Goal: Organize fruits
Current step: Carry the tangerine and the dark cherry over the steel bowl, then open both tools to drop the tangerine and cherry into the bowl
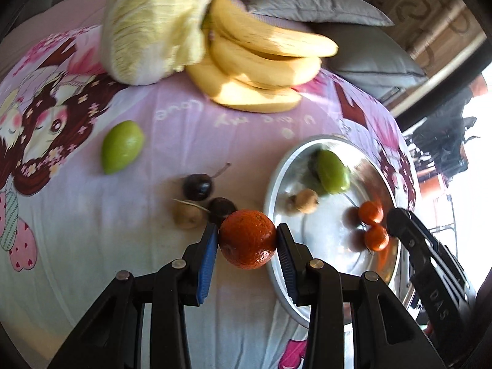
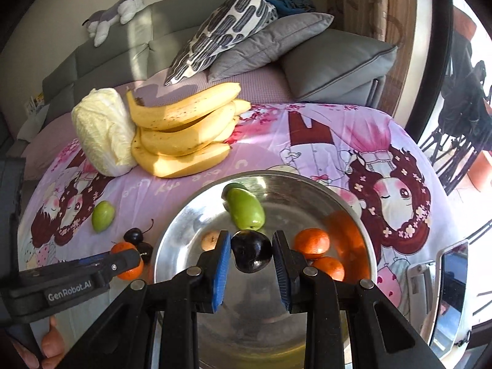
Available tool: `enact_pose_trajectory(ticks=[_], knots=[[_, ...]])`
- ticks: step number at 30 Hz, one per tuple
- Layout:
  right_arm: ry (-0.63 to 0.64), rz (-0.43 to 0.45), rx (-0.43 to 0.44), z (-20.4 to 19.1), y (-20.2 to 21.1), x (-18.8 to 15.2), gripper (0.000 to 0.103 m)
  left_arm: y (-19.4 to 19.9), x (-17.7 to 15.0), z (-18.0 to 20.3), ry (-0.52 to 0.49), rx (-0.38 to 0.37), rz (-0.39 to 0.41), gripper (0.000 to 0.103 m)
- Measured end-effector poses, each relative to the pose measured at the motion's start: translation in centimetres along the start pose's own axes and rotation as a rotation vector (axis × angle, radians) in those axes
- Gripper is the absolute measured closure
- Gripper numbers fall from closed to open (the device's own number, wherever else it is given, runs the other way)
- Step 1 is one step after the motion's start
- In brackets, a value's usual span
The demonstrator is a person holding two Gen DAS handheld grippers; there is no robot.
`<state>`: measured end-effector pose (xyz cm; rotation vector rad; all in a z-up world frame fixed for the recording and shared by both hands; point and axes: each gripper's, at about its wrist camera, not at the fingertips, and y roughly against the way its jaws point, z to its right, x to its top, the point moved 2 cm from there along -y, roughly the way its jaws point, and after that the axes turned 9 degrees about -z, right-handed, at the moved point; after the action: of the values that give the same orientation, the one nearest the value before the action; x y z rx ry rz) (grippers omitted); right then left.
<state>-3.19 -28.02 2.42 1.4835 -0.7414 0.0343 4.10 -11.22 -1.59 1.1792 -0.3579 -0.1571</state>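
A: What has the left gripper (image 1: 247, 240) got?

B: It pinches an orange tangerine (image 1: 247, 239) between its blue pads, held above the pink cartoon-print cloth (image 1: 77, 215) just left of the metal bowl (image 1: 276, 169).

A: And the right gripper (image 2: 251, 253)?

B: Pressed tight on a dark plum (image 2: 251, 254), held over the bowl's near side.

A: What lies in the bowl?

B: A green fruit (image 2: 246, 209) toward the far side, a small brown fruit (image 2: 210, 240) left of the plum, and two small tangerines (image 2: 312, 243) touching each other on the right.

A: What is on the cloth near the left gripper?

B: Just past the held tangerine, two dark cherries (image 1: 198, 186) and another small brown fruit (image 1: 187, 215) sit close together. Farther left, well apart, lies a second green fruit (image 1: 121, 146).

A: And at the far edge?

B: A bunch of bananas (image 1: 261, 61) leans against a pale cabbage (image 1: 153, 24); they touch. Behind them is a grey sofa (image 2: 338, 61) with a patterned pillow (image 2: 221, 27), a plain grey cushion (image 2: 270, 43), and a plush toy (image 2: 113, 15) on its backrest.

A: Any sign of the person?

B: Fingertips (image 2: 50, 341) show at the lower left of the right wrist view, under the left gripper's handle.
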Motion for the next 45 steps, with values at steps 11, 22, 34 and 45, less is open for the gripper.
enact_pose_trajectory(ticks=[11,22,34,45], knots=[[-0.032,-0.03,0.006,1.3,-0.7,-0.3,0.073,-0.3,-0.4,4.7,-0.172,0.019,0.018,0.063],[-0.014,-0.095,-0.006,1.0,-2.4,-0.9,0.072,-2.3,-0.5,5.1,-0.203,0.046,-0.053,0.063],[-0.006,-0.099,-0.004,0.8,-2.3,-0.9,0.072,-2.2,-0.5,4.9,-0.202,0.039,-0.058,0.063],[0.01,-0.091,0.009,0.4,-1.9,-0.8,0.072,-0.8,-0.5,3.8,-0.17,-0.003,-0.056,0.062]])
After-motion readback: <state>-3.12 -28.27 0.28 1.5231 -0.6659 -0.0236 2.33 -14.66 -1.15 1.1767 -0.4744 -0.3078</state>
